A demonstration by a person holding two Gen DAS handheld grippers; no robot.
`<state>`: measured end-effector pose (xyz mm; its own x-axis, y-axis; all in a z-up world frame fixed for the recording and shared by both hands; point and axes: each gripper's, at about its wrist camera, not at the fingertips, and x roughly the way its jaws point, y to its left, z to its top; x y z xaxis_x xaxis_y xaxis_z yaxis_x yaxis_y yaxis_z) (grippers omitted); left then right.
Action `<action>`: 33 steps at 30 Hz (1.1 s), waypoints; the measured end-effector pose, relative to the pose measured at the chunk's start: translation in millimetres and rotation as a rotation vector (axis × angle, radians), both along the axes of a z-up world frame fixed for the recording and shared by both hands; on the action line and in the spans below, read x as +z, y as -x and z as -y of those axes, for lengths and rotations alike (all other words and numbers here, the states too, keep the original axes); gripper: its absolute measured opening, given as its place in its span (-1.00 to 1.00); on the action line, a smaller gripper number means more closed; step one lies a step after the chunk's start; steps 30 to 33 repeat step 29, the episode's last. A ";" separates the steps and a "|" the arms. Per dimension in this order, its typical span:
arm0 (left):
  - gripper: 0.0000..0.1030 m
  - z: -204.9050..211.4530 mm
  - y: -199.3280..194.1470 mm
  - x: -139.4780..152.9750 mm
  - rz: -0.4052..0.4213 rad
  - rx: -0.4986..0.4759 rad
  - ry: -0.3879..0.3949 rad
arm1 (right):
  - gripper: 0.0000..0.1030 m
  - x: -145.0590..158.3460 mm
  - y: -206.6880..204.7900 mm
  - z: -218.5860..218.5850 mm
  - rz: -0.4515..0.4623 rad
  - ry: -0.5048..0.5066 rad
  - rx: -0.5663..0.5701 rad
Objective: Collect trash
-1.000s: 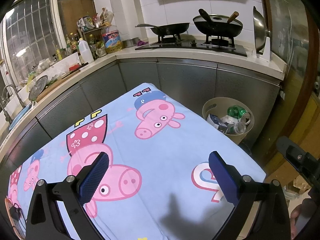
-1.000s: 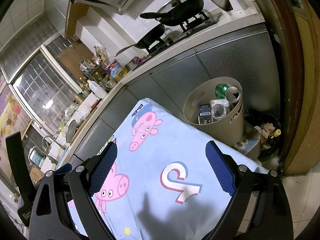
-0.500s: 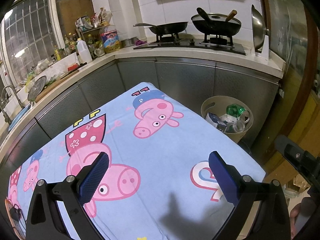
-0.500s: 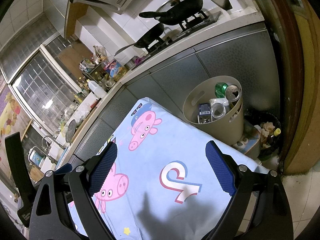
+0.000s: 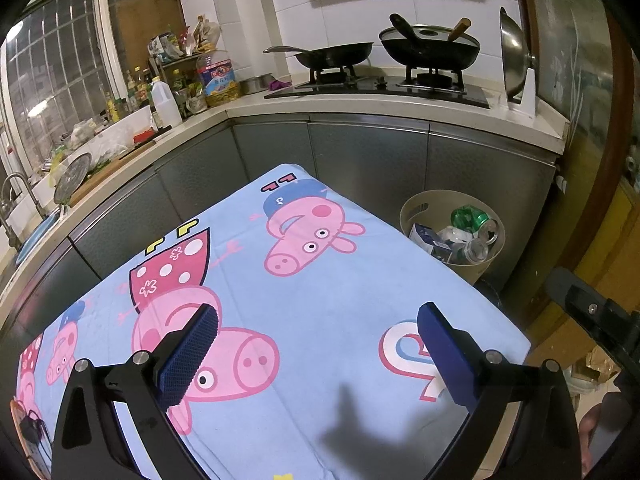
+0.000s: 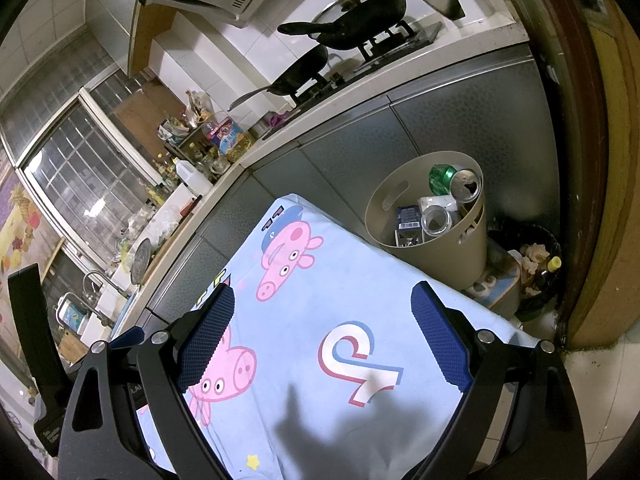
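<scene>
**Currently: both grippers hovering empty, trash lying in the bin**

I am holding my left gripper [image 5: 318, 344] and right gripper [image 6: 322, 334] over the cartoon-print tablecloth [image 5: 320, 292], jaws spread wide, gripping nothing. Trash is sitting inside the beige bin [image 6: 472, 248] at right of centre: a green can [image 6: 454, 180], a clear bottle [image 6: 436, 220], a dark carton [image 6: 408, 220].

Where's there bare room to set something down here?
The blue cartoon cloth on the table is bare between both open grippers and its far edge. Crowded: the beige bin, full of cans and bottles, and the counter with stove and bottles.
</scene>
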<state>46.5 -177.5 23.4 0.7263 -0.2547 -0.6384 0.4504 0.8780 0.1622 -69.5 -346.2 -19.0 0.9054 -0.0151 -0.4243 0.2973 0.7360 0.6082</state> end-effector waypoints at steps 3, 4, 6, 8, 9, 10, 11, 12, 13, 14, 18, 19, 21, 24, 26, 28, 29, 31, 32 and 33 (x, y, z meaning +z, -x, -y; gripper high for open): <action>0.93 0.7 -1.1 0.8 -0.001 0.001 0.000 | 0.72 -0.7 0.6 -1.2 -0.001 0.000 0.000; 0.93 0.8 -0.9 0.7 -0.001 0.000 0.000 | 0.72 0.8 -0.5 0.5 0.000 0.000 0.000; 0.93 0.9 -1.1 0.9 0.000 0.001 -0.001 | 0.72 0.3 -0.2 -0.2 -0.001 0.000 0.000; 0.93 1.0 -1.1 0.9 -0.001 0.001 0.000 | 0.72 -0.6 0.2 -1.3 -0.001 -0.001 0.000; 0.93 0.6 -0.4 0.2 -0.001 0.001 -0.001 | 0.72 -0.5 0.1 -1.3 -0.002 0.000 0.000; 0.93 0.7 -0.4 0.2 -0.002 0.001 -0.001 | 0.72 1.0 -0.9 0.4 -0.001 0.000 0.000; 0.93 1.2 -1.3 1.0 -0.002 0.001 -0.001 | 0.72 -0.3 0.0 -1.3 -0.002 0.000 0.000; 0.93 0.8 -0.5 0.2 -0.005 -0.001 0.000 | 0.72 0.7 -0.7 -0.1 -0.002 -0.001 0.000; 0.93 1.7 -0.5 -0.4 -0.007 -0.006 0.001 | 0.72 1.2 -1.1 0.3 -0.001 -0.001 0.000; 0.93 2.2 0.4 -0.5 -0.007 -0.011 0.002 | 0.72 1.4 -1.1 0.3 -0.002 0.000 -0.001; 0.93 2.7 4.0 -0.8 -0.012 -0.037 0.006 | 0.72 1.4 -1.4 0.0 -0.002 0.000 -0.001; 0.93 3.8 4.4 -0.3 -0.008 -0.041 0.004 | 0.72 0.9 -1.1 -0.5 -0.003 -0.001 -0.002; 0.93 4.0 5.2 1.6 -0.001 -0.045 -0.001 | 0.72 0.2 -1.2 0.2 -0.004 -0.003 -0.004; 0.93 3.6 7.0 2.6 0.005 -0.053 -0.004 | 0.76 -4.7 4.5 -1.4 -0.006 -0.009 -0.011; 0.93 2.8 5.5 2.8 0.004 -0.054 -0.004 | 0.77 -6.9 8.4 -0.8 -0.003 -0.011 -0.014; 0.93 2.0 4.5 2.9 -0.001 -0.051 -0.001 | 0.77 -8.8 12.5 -2.4 -0.003 -0.011 -0.015; 0.93 2.3 2.9 3.0 -0.004 -0.049 0.000 | 0.77 -7.7 9.6 -0.9 -0.004 -0.012 -0.014; 0.93 2.3 2.9 3.0 -0.004 -0.049 0.000 | 0.77 -7.7 9.6 -0.9 -0.004 -0.012 -0.014; 0.93 2.3 2.9 3.0 -0.004 -0.049 0.000 | 0.77 -7.7 9.6 -0.9 -0.004 -0.012 -0.014; 0.93 2.3 2.9 3.0 -0.004 -0.049 0.000 | 0.77 -7.7 9.6 -0.9 -0.004 -0.012 -0.014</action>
